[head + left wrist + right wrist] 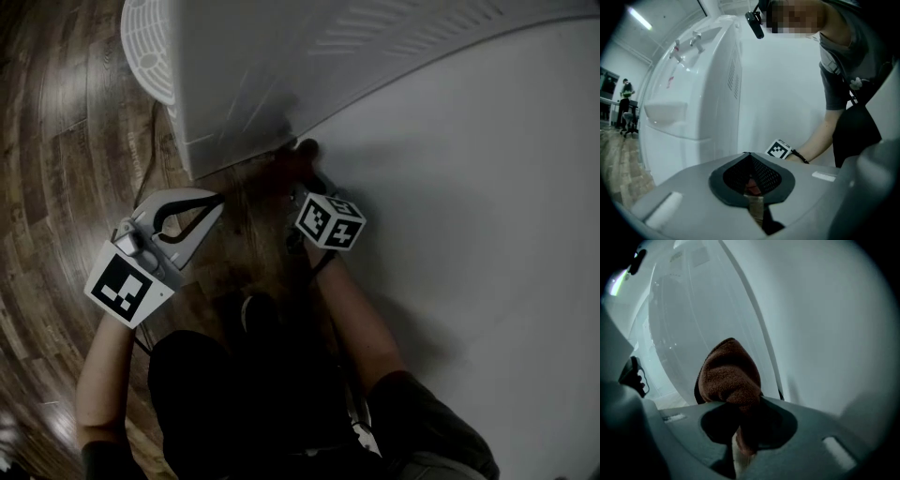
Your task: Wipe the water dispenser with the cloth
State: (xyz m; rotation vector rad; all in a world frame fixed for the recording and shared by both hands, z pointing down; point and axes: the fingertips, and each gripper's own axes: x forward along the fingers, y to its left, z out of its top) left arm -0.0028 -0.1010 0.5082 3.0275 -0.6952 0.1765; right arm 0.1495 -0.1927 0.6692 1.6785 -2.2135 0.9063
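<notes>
The white water dispenser (281, 66) stands close to the wall; in the left gripper view it rises tall (693, 84) with two taps (696, 42) near its top. My right gripper (305, 159) is low beside the dispenser's side panel, in the gap by the wall, and is shut on a brown fleecy cloth (729, 376). The cloth bulges out past the jaws against the panel (684, 324). In the head view the cloth (286, 171) is a dark lump at the dispenser's lower edge. My left gripper (217, 202) hangs to the left over the floor, shut and holding nothing.
The white wall (487, 234) fills the right side. Wooden floor (56, 187) lies to the left. A round white grille (148, 47) shows by the dispenser's far corner. A distant person (626, 91) and a chair (629, 124) are far off in the room.
</notes>
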